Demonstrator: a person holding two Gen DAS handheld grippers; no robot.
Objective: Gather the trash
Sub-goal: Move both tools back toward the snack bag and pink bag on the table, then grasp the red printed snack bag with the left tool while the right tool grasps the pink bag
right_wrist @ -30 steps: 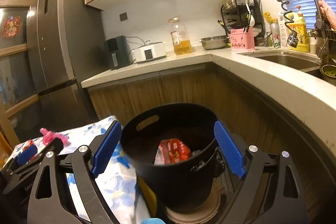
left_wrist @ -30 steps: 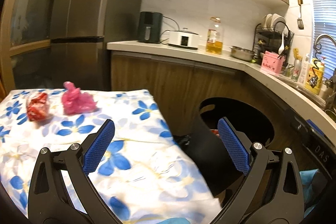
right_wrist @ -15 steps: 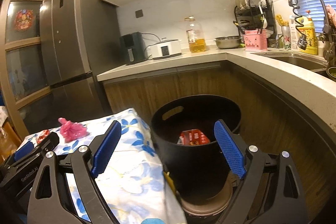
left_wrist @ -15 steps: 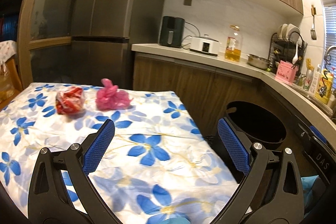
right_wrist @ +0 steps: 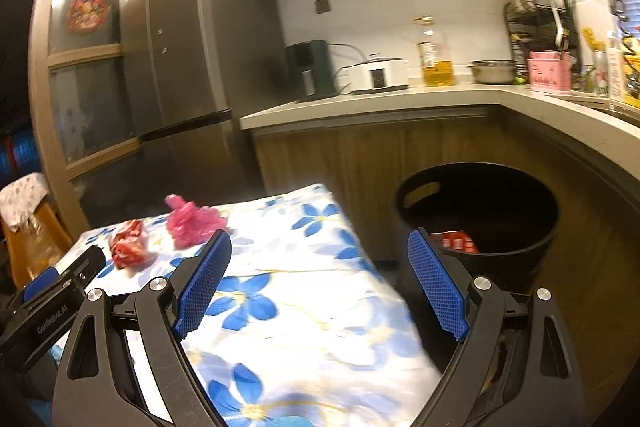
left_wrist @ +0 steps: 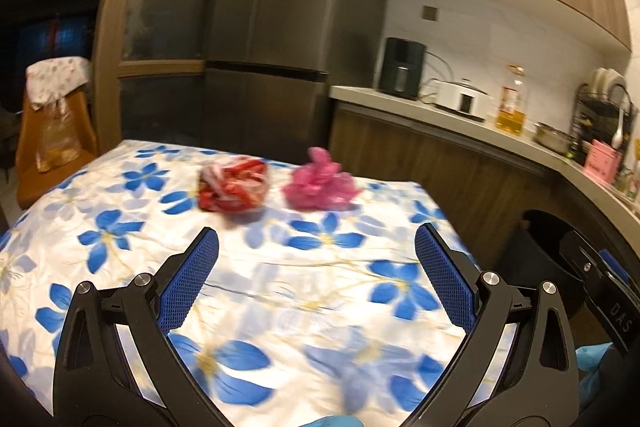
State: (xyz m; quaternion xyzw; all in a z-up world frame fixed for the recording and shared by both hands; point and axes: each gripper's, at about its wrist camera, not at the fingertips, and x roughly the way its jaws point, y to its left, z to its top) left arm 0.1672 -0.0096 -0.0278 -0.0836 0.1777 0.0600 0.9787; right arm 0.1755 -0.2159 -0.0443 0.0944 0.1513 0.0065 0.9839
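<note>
stainless-grey fridge (left_wrist: 280, 27) stands tall at the back of a kitchen, with a wooden counter (right_wrist: 380, 103) running from its side round the corner toward the window. on the counter sit a dark appliance (right_wrist: 310, 69), a white cooker (right_wrist: 378, 75), a bottle of oil (right_wrist: 436, 55), a steel bowl (right_wrist: 492, 71) and a pink caddy (right_wrist: 548, 71).

nearer the cameras, a table under a white cloth with blue flowers (left_wrist: 300, 267) fills the foreground, and a black bin (right_wrist: 480, 215) stands on the floor just beside its right edge, below the counter. a red wrapper (right_wrist: 456, 241) lies inside the bin.

two pieces of trash rest on the far part of the cloth, near each other but apart: a crumpled red-and-white bag (left_wrist: 234, 183) on the left and a bunched pink bag (left_wrist: 320, 181) on the right.

left gripper (left_wrist: 316, 253) hangs over the cloth with its blue pads spread wide and nothing between them, the two bags well ahead of it. right gripper (right_wrist: 318, 255) is likewise spread wide and empty, over the table's right edge, with the bin just past its right pad.
</note>
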